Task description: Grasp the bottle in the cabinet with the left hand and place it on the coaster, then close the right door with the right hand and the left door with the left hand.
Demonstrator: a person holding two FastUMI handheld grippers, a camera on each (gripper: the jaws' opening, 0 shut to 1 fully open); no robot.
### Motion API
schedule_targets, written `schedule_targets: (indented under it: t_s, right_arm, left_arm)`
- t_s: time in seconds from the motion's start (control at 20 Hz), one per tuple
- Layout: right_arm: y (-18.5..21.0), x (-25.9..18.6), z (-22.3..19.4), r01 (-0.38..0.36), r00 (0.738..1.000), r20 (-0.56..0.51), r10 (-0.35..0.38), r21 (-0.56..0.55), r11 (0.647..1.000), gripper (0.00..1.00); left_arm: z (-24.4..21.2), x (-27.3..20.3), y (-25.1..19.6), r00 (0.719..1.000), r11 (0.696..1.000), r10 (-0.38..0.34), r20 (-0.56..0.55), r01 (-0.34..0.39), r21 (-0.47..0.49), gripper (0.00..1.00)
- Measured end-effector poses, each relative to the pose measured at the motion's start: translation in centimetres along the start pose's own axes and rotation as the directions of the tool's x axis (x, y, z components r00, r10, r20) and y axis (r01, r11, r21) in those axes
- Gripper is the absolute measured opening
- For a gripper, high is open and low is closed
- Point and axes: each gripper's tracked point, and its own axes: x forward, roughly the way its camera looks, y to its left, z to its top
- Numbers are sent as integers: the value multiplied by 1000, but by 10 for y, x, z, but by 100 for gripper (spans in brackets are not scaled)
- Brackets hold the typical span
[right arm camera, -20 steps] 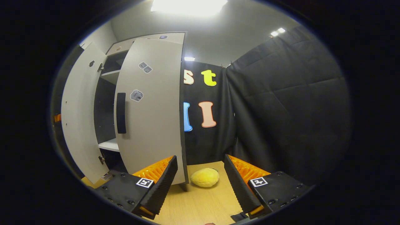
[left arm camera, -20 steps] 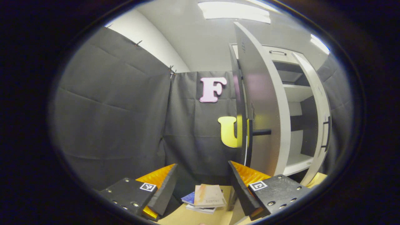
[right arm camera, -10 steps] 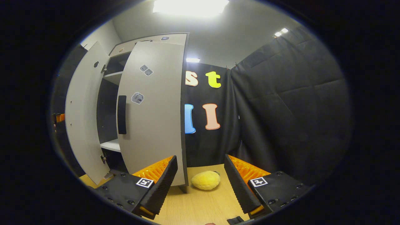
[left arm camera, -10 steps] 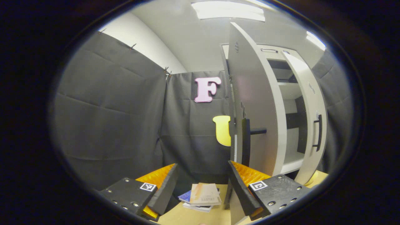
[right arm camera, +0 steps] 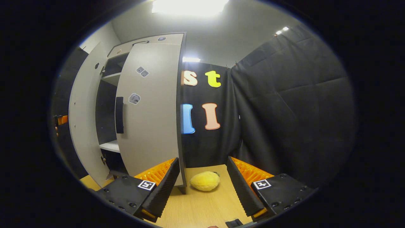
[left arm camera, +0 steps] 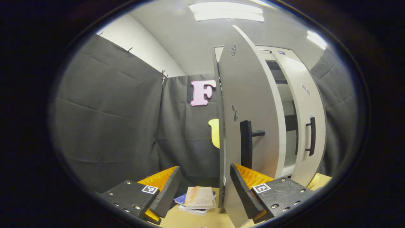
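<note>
A pale grey cabinet stands with both doors ajar. In the left gripper view the left door (left arm camera: 250, 104) rises just ahead, its black handle (left arm camera: 246, 142) above my right-hand finger (left arm camera: 245, 190), which sits against the door's lower part. My left gripper (left arm camera: 205, 186) is open and holds nothing. Beyond it is the right door (left arm camera: 305, 107) with its own handle (left arm camera: 311, 136). In the right gripper view the right door (right arm camera: 152, 114) and its handle (right arm camera: 119, 114) stand left of my open right gripper (right arm camera: 204, 183). The left door (right arm camera: 80, 126) is further left.
A stack of books (left arm camera: 196, 199) lies on the wooden table between the left gripper's fingers. A yellow lemon-like toy (right arm camera: 205, 181) rests on the table (right arm camera: 202, 209) between the right gripper's fingers. A white shelf (right arm camera: 109, 145) shows in the gap between the doors. Black cloth walls close in around.
In the left gripper view the left door has swung from nearly edge-on to more face-on, narrowing the gap between the doors. The right door has also turned inward. Both grippers stay open.
</note>
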Motion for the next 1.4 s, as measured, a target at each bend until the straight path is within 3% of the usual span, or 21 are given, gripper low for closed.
schedule_targets:
  t_s: [0.45,0.5,0.55,0.6,0.75,0.8,1.0,1.4]
  right_arm:
    - [-17,-10,7,19,1000,19,-18,-55,998,96]
    - [-20,-11,7,24,1000,20,-23,-62,998,92]
    - [-23,-12,7,28,999,20,-26,-66,997,96]
    - [-25,-14,8,30,999,20,-29,-68,997,96]
    - [-32,-17,6,42,999,26,-40,-75,996,92]
    - [-33,-19,5,43,999,26,-41,-79,996,96]
    - [-32,-19,3,21,1000,19,-19,-68,997,96]
    - [-10,-7,15,-95,995,37,96,-19,995,96]
  left_arm:
    - [-2,8,-62,996,995,-91,13,91,-44,92]
    - [-2,12,-72,994,993,-106,14,107,-42,92]
    - [-3,15,-82,993,992,-121,15,121,-40,92]
    - [-3,19,-91,991,990,-134,13,135,-36,99]
    - [-9,29,-118,988,988,-152,6,152,-36,99]
    - [-8,33,-123,989,988,-150,6,150,-32,99]
    - [-8,32,-124,991,991,-136,9,136,-2,98]
    - [2,3,-109,996,995,-85,25,83,53,98]
